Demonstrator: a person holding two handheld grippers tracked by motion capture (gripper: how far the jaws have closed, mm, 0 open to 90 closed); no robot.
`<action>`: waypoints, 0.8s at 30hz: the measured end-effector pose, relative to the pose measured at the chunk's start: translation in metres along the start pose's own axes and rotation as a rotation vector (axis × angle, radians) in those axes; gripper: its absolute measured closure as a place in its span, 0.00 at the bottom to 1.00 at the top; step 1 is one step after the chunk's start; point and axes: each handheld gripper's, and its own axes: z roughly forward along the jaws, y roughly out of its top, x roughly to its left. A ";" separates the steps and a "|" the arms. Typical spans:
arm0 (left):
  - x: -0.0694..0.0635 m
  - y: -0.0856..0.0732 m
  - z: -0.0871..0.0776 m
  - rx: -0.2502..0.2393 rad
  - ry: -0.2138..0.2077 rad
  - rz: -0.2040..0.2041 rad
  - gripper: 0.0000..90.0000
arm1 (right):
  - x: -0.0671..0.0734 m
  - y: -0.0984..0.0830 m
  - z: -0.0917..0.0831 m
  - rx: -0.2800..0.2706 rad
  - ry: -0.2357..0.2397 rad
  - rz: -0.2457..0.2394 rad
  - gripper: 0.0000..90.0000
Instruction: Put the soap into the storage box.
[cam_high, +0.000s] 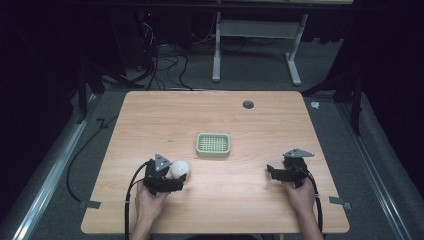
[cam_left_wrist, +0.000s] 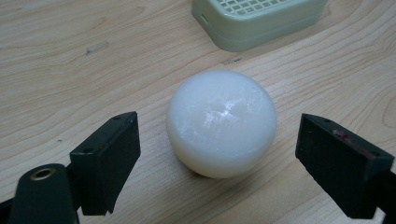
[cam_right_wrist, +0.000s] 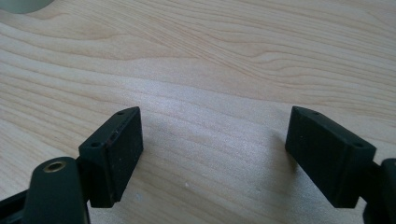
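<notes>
Step in hand: looks like the person is lining up the left gripper (cam_left_wrist: 217, 154) to grab the glossy white round ball (cam_left_wrist: 221, 122), probably to drop it into the pale green plastic basket with the grid top (cam_left_wrist: 257, 19).

Where the ball is: sitting on the light wooden table (cam_high: 260, 125), just in front of the left gripper and between its two black jaws, near the basket but not touching it.

Left gripper state: spread wide, nothing held. There's a gap on both sides of the ball, so no contact yet.

Right gripper (cam_high: 273, 171) state: also spread apart with nothing in it, resting low over bare wood, well apart from the ball.

How to do it well: that ball is smooth and round, so it'll likely squirt out if the jaws close off-centre. Better to push in a little further so the pads meet it at its widest part, then close slowly and evenly.

Watch out for: one jaw touching first would probably roll it away toward the basket.

Right side: best kept parked where it is, out of the way.
</notes>
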 end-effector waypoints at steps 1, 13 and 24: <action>0.000 0.000 0.002 0.003 0.001 0.002 0.16 | 0.000 0.000 0.000 0.000 0.000 0.000 0.22; -0.003 0.003 0.017 0.030 -0.004 0.002 0.16 | 0.000 0.000 0.000 0.000 0.000 0.000 0.22; -0.006 0.004 0.031 0.053 0.013 0.014 0.16 | 0.000 0.000 0.000 0.000 0.002 0.003 0.22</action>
